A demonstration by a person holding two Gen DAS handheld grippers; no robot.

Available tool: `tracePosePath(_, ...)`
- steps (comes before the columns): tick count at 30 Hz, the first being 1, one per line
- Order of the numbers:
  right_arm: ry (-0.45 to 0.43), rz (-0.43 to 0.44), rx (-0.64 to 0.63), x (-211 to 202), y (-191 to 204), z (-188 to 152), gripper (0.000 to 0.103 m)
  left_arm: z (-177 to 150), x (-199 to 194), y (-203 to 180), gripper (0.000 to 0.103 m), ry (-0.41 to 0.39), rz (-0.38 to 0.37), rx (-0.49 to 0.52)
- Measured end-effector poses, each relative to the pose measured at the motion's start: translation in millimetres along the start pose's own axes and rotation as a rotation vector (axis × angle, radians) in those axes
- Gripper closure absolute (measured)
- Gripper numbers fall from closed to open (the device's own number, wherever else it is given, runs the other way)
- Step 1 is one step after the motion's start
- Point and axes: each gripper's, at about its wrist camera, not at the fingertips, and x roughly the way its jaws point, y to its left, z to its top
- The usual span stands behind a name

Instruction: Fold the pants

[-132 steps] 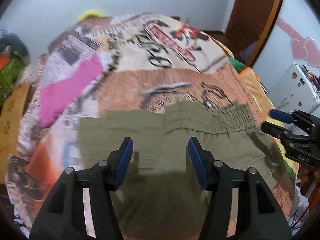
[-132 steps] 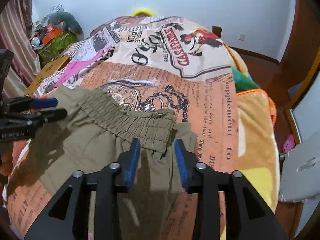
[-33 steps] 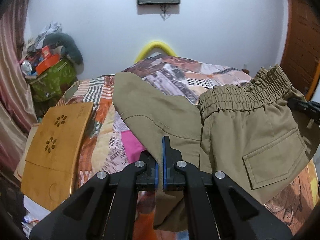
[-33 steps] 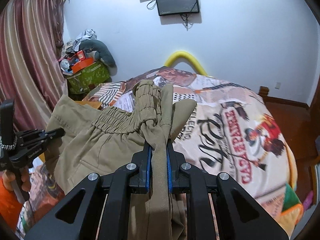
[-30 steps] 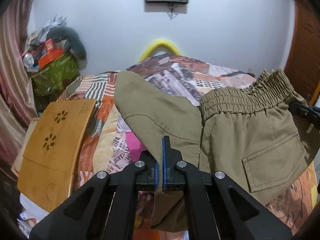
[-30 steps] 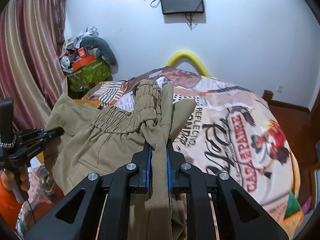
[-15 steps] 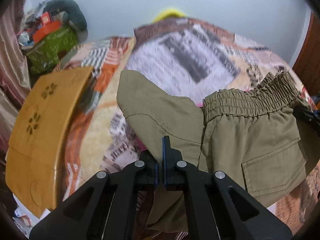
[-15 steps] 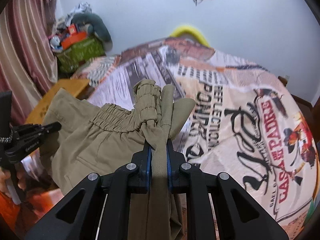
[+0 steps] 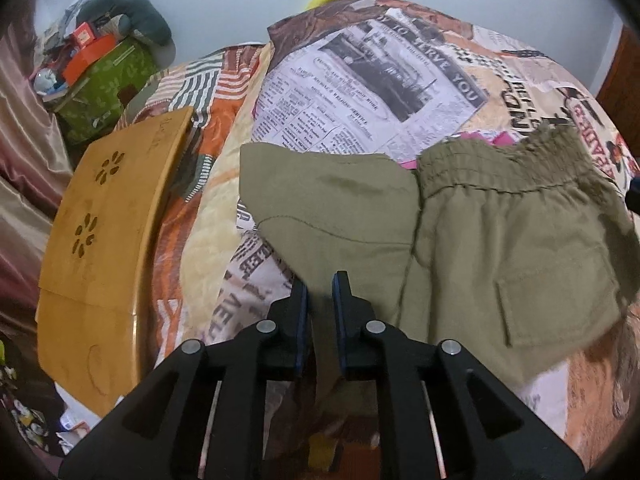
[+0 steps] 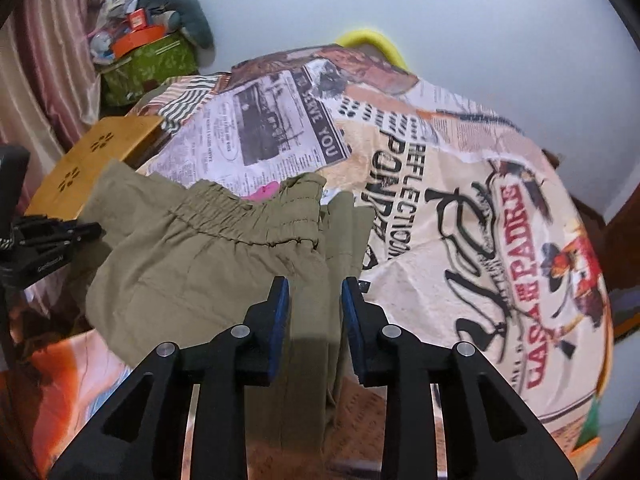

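Note:
The olive pants (image 9: 500, 240) lie spread on the printed bedspread (image 9: 360, 92), elastic waistband away from me, back pocket facing up. My left gripper (image 9: 320, 292) has its jaws a little apart, with a fold of the pants' edge still between them. In the right wrist view the pants (image 10: 200, 256) lie bunched in front of my right gripper (image 10: 314, 300), which is open with the pants' folded edge lying loosely between the blue pads (image 10: 280, 312). The left gripper (image 10: 52, 240) shows at the left edge there.
A wooden lap tray (image 9: 108, 216) leans at the bed's left side. A green box (image 9: 104, 88) with clutter stands by the wall at the far left. A pink cloth (image 10: 264, 190) peeks out from under the waistband. A curtain (image 10: 36, 80) hangs at left.
Both grippers came down and lowered the pants onto the bed. The right gripper's jaws have opened and let go; the left gripper's jaws have parted slightly.

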Motion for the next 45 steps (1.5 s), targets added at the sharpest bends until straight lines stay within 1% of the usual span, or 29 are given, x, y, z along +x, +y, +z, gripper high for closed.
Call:
tracePosePath(1, -0.008, -0.002, -0.006, -5.3, 0.9, 1.2, 0.077, -1.2, -10.5, -0.5, 0.087, -0.01, -0.005, 0.001)
tracePosePath(2, -0.022, 0.0, -0.008, -13.8, 1.7, 2.3, 0.074, -1.9, -20.4, -1.1, 0.082, -0.022, -0.012, 0.002)
tracePosePath(3, -0.042, 0.005, -0.005, -24.1, 2.3, 3.4, 0.07, -2.7, -32.7, -2.2, 0.077, -0.039, -0.019, 0.004)
tracePosePath(5, -0.083, 0.021, 0.005, -43.4, 2.8, 5.5, 0.064, -4.1, -60.8, -5.8, 0.072, -0.088, -0.024, 0.011)
tracePosePath(6, -0.103, 0.029, 0.01, -53.4, 3.1, 6.4, 0.064, -4.6, -79.1, -8.9, 0.07, -0.119, -0.025, 0.018)
tracePosePath(9, -0.168, 0.053, 0.02, -92.6, 6.9, 8.0, 0.064, -7.9, -127.5, -16.5, 0.07, -0.197, -0.034, 0.027)
tracePosePath(11, -0.218, 0.072, 0.025, -120.5, 11.3, 7.0, 0.064, -11.8, -168.1, -22.3, 0.07, -0.266, -0.059, 0.026)
tracePosePath(14, -0.314, 0.093, 0.026, -169.0, 18.2, 1.7, 0.064, -22.8, -226.3, -30.1, 0.066, -0.371, -0.09, 0.023)
tracePosePath(17, -0.37, 0.122, 0.017, -213.0, 27.1, -8.7, 0.064, -41.4, -285.8, -39.5, 0.06, -0.496, -0.101, 0.034)
tracePosePath(19, -0.407, 0.125, 0.008, -238.7, 33.1, -18.4, 0.064, -57.9, -320.6, -47.3, 0.059, -0.573, -0.081, 0.044)
tracePosePath(22, -0.477, 0.126, 0.005, -277.6, 40.1, -38.0, 0.064, -84.3, -363.3, -54.3, 0.059, -0.655, -0.093, 0.041)
tracePosePath(25, -0.555, 0.145, 0.01, -318.0, 47.6, -61.8, 0.064, -113.5, -399.6, -57.8, 0.059, -0.728, -0.108, 0.03)
tracePosePath(29, -0.637, 0.17, 0.008, -356.5, 58.7, -89.3, 0.064, -153.4, -438.5, -61.2, 0.055, -0.809, -0.141, 0.025)
tracePosePath(34, -0.753, 0.165, 0.011, -395.2, 78.4, -121.8, 0.064, -192.3, -467.9, -63.1, 0.054, -0.877, -0.161, 0.007)
tracePosePath(37, -0.789, 0.166, 0.013, -405.2, 91.9, -134.6, 0.064, -212.0, -480.2, -65.2, 0.049, -0.91, -0.159, -0.001)
tracePosePath(39, -0.807, 0.158, 0.013, -408.7, 98.9, -141.9, 0.064, -223.4, -484.6, -66.2, 0.039, -0.931, -0.163, 0.002)
tracePosePath(40, -0.816, 0.156, 0.015, -409.3, 101.9, -145.2, 0.064, -227.7, -485.3, -66.2, 0.036, -0.94, -0.168, 0.001)
tracePosePath(41, -0.821, 0.155, 0.018, -409.4, 103.0, -148.1, 0.058, -233.2, -486.6, -65.5, 0.028, -0.948, -0.172, -0.006)
tracePosePath(42, -0.828, 0.15, 0.025, -410.9, 104.0, -152.4, 0.048, -239.5, -488.1, -65.0, 0.023, -0.95, -0.173, -0.013)
tracePosePath(43, -0.842, 0.138, 0.036, -411.2, 104.3, -155.8, 0.044, -242.9, -488.4, -64.6, 0.023, -0.949, -0.176, -0.021)
tracePosePath(45, -0.855, 0.116, 0.043, -409.4, 103.8, -158.2, 0.028, -249.4, -488.9, -63.8, 0.021, -0.939, -0.183, -0.032)
